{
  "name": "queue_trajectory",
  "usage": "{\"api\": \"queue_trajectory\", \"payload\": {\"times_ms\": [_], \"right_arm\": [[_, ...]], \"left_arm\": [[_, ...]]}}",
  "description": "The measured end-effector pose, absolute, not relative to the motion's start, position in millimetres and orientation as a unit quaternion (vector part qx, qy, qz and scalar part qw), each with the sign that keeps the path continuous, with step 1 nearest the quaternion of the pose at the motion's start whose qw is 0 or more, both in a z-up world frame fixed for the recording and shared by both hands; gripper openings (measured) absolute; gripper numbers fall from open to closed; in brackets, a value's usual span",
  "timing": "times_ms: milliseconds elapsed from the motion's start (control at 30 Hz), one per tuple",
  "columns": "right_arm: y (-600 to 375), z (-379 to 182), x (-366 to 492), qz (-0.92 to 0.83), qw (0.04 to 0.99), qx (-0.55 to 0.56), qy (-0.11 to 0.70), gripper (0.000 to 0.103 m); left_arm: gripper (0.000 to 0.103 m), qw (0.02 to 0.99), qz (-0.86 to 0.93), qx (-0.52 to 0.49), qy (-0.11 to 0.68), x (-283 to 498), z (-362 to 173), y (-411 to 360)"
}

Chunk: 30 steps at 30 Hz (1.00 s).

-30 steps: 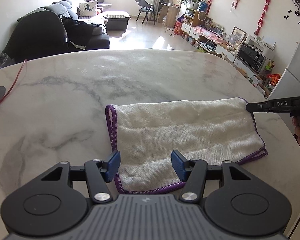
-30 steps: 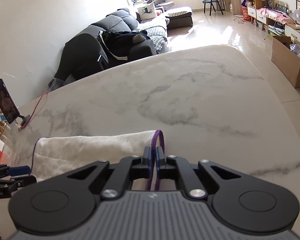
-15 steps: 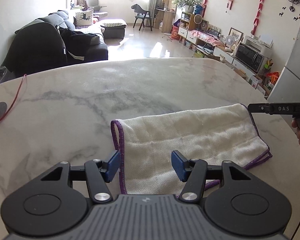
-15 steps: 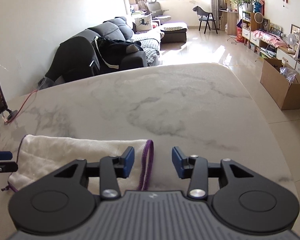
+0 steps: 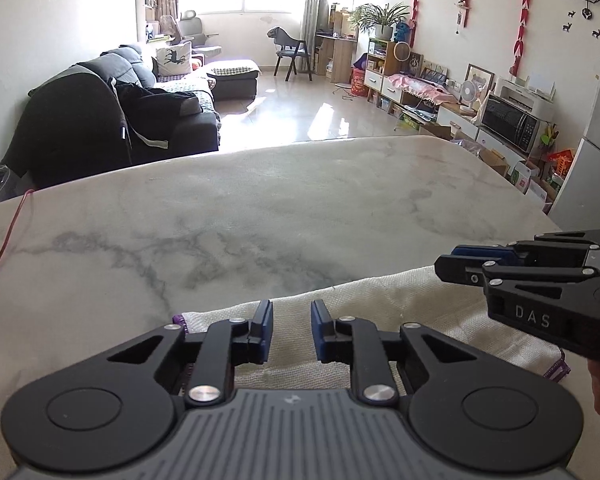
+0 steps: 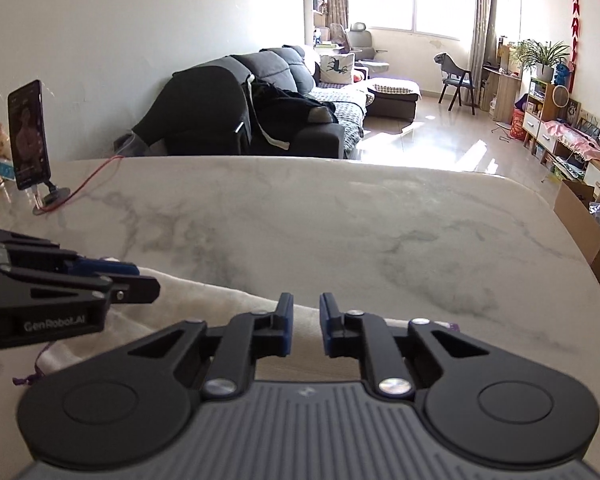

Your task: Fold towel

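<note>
Over the towel (image 5: 420,312), near its far edge, we see the left gripper (image 5: 291,330) with its blue pads (image 5: 265,330) a narrow gap apart; its jaws have just been closing, and nothing but the cloth lying below shows in the gap, with no fold of it pinched. Whether the pads brush the cloth we cannot tell. The right gripper (image 6: 305,328) stands over the same far edge of the towel (image 6: 204,300), further toward its purple-trimmed end; its jaws have also just been closing, they are likewise parted by a small gap, and they clamp nothing. Each gripper shows in the other's view: the right one (image 5: 532,276) reaches in from the side above the towel, and the left one (image 6: 84,280) does the same from the other side, both seen edge-on. The towel is white with a purple hem (image 5: 558,368), lies flat in a folded band, and rests on the marble table (image 5: 260,208) at its near side. Well beyond the towel, at the table's far corner, a phone (image 6: 29,134) stands on a small stand with a red cable (image 6: 96,178) running from it.
</note>
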State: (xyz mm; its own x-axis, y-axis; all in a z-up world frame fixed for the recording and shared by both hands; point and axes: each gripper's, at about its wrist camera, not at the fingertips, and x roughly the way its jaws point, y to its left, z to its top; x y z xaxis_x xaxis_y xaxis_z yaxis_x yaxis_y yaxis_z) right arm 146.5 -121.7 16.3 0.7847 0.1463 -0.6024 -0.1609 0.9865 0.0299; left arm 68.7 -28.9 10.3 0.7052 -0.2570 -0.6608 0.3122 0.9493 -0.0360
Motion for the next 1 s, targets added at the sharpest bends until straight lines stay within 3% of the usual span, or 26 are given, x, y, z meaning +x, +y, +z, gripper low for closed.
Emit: {"api": "queue_trajectory", "payload": {"times_ms": [367, 1000], "right_arm": [[-93, -3, 165, 0.091, 0.934, 0.011, 0.344, 0.010], [-159, -9, 148, 0.031, 0.946, 0.033, 0.322, 0.005]], "left_arm": [[0.012, 0.923, -0.128, -0.002, 0.363, 82, -7, -30], [0.011, 0.934, -0.097, -0.006, 0.343, 66, -12, 16]]}}
